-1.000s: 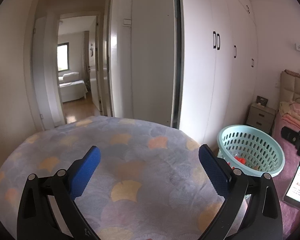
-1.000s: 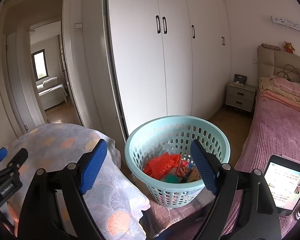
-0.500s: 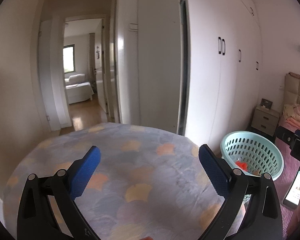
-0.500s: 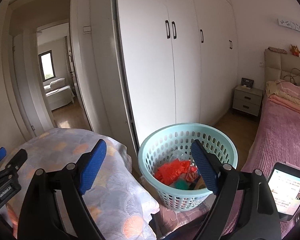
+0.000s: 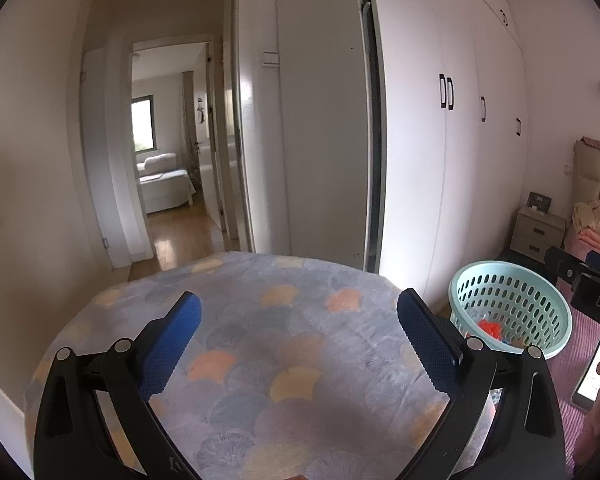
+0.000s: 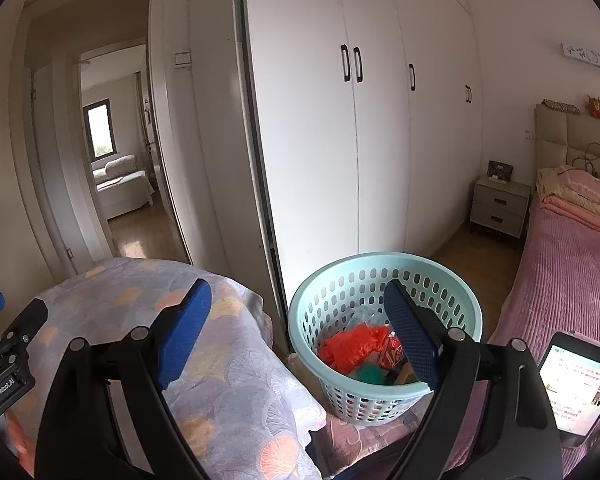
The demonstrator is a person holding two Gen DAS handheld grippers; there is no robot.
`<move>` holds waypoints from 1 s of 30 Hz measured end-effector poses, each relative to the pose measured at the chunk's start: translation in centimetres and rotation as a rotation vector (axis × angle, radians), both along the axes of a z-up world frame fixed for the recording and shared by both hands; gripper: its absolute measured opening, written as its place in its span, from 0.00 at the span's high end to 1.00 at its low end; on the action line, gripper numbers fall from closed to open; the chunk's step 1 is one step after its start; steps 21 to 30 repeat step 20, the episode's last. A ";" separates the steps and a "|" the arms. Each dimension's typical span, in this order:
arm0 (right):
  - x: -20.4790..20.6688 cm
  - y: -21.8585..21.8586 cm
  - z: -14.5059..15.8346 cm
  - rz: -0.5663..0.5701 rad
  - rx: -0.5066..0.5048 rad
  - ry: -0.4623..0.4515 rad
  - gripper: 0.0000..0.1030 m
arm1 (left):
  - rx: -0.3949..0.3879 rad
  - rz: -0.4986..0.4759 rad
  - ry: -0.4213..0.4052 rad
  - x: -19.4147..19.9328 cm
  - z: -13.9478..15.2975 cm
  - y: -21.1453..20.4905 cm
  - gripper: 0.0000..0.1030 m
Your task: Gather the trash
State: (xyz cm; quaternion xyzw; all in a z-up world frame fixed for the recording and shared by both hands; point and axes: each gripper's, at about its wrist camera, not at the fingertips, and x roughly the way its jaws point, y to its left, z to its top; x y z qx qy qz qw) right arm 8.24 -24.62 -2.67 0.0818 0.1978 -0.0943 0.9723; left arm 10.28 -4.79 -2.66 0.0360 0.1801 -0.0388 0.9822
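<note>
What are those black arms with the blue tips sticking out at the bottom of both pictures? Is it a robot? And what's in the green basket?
It isn't a robot. A person holds a grabbing tool in each hand, and a small camera on each tool looks forward along its two blue fingers. One picture comes from the left tool, the other from the right tool. Both tools are open and hold nothing.

In front of the left tool is a table under a grey cloth with orange and yellow fan shapes. Nothing lies on the part we can see.

The pale green basket stands beside the table. Inside is collected trash: a crumpled orange-red bag and some other wrappers. On the right is a pink bed and a phone with a lit screen.
</note>
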 end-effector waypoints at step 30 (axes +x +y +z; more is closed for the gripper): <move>1.1 4.9 1.0 0.076 -0.101 -0.025 0.12 | -0.014 0.079 -0.001 -0.8 0.3 3.8 0.07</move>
